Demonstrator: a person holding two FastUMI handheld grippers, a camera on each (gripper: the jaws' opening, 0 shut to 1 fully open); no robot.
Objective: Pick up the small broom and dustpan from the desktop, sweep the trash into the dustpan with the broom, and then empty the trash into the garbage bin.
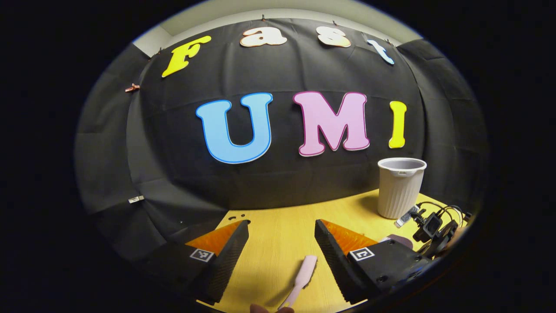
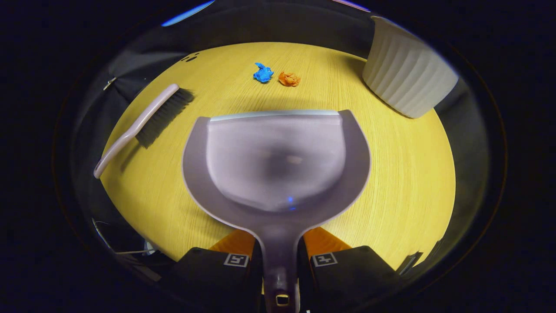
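Note:
My right gripper is shut on the handle of the grey dustpan, which hangs just above the yellow desktop with its lip facing away. Beyond the lip lie a blue paper ball and an orange paper ball. The small broom rests on the desk to the pan's left, bristles to the right. In the left gripper view, my left gripper is open above the desk, and the broom's pale handle lies low between its fingers, untouched.
A ribbed grey garbage bin stands upright at the desk's back right, also seen as the bin in the right gripper view. The other gripper's camera and cables sit just right of the bin. Black cloth walls the booth.

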